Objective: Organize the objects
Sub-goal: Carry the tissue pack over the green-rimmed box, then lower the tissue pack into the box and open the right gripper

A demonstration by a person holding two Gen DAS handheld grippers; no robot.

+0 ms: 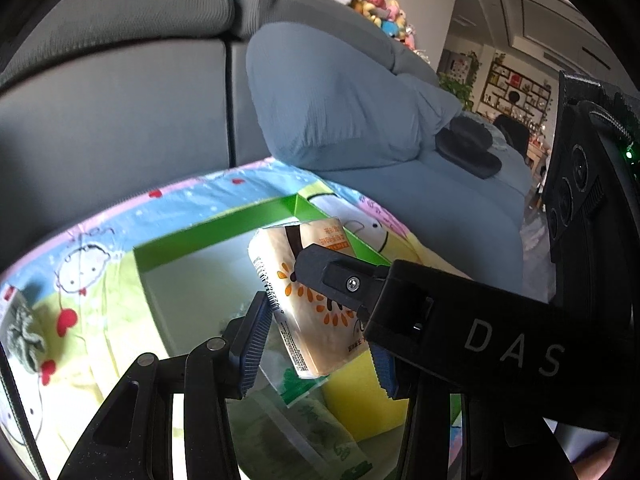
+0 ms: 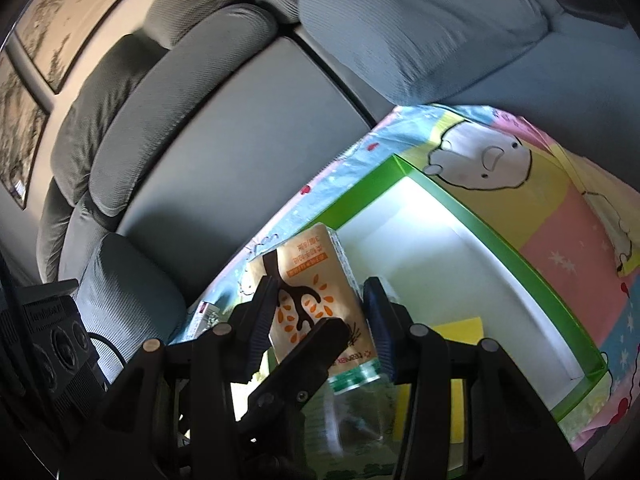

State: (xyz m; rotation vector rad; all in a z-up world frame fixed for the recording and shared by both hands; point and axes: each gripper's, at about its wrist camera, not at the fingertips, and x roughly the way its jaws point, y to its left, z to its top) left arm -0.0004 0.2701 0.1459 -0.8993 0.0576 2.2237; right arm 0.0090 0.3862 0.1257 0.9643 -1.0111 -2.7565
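A tan tissue pack with an orange tree print point(image 1: 316, 300) point(image 2: 312, 296) is held above a green-rimmed white box point(image 1: 216, 236) point(image 2: 500, 252). My right gripper point(image 2: 318, 328) is shut on the pack's sides; it also shows in the left wrist view point(image 1: 332, 280) as a black arm marked DAS. My left gripper point(image 1: 318, 344) straddles the same pack, its blue pads point(image 1: 256, 344) close to the sides, contact unclear. Its finger crosses the right wrist view point(image 2: 316, 344). A green tissue pack point(image 1: 316, 420) and a yellow item point(image 2: 456, 328) lie in the box.
The box sits on a cartoon-print cloth point(image 1: 100, 300) point(image 2: 560, 240) over a table beside a grey sofa point(image 1: 120, 112) point(image 2: 240, 140). A blue-grey cushion point(image 1: 340, 92) lies on the sofa. A grey crumpled item point(image 1: 24, 336) lies at the cloth's left.
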